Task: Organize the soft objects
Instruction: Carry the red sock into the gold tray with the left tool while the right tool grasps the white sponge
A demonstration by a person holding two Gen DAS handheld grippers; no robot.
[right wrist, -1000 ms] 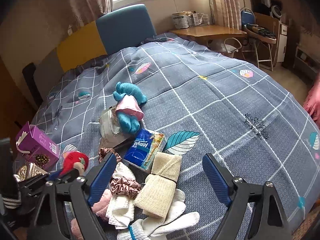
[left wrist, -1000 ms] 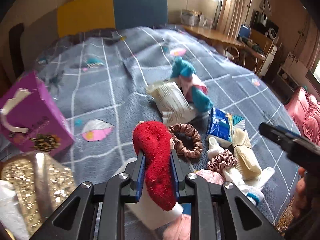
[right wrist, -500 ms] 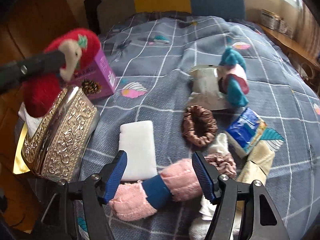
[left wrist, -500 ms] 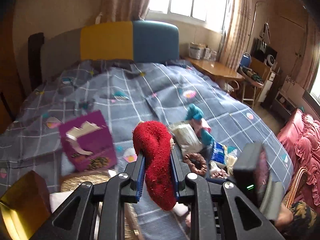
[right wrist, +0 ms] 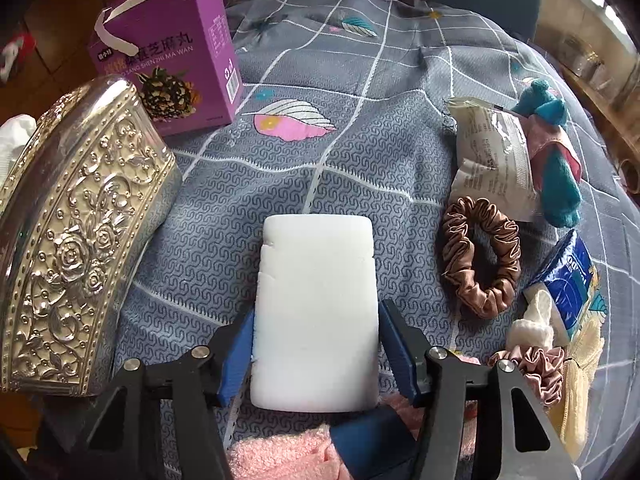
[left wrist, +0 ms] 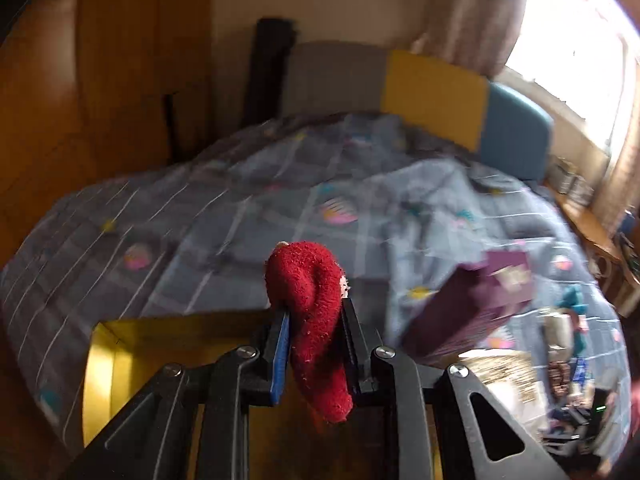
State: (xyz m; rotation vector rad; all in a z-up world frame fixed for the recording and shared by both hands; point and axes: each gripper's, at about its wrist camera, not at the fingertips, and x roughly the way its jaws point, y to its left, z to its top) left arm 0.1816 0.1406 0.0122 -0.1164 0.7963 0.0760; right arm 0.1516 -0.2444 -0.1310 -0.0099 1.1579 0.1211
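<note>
Left hand-held gripper (left wrist: 314, 334) is clamped on the red fuzzy sock (left wrist: 316, 320), which hangs limp between the blue pads at frame centre, above a yellow-lined open box (left wrist: 100, 360) at lower left. Left view is motion-blurred.

Right hand-held gripper (right wrist: 316, 354) straddles the white foam block (right wrist: 316, 312) at lower centre on the bed (right wrist: 360, 152), pads at its two long sides; whether they press it yet, I cannot tell.

Silver embossed case (right wrist: 76, 232) at left, purple carton (right wrist: 168, 52) upper left, brown scrunchie (right wrist: 482, 256) at right.

Judgement: sock is bound for the box.
- Lower it well inside before releasing, so the dangling toe clears the rim.
- Squeeze the foam lightly, mid-length, then lift straight.
- Avoid snagging the pink sock (right wrist: 280, 456) under the fingers.
</note>
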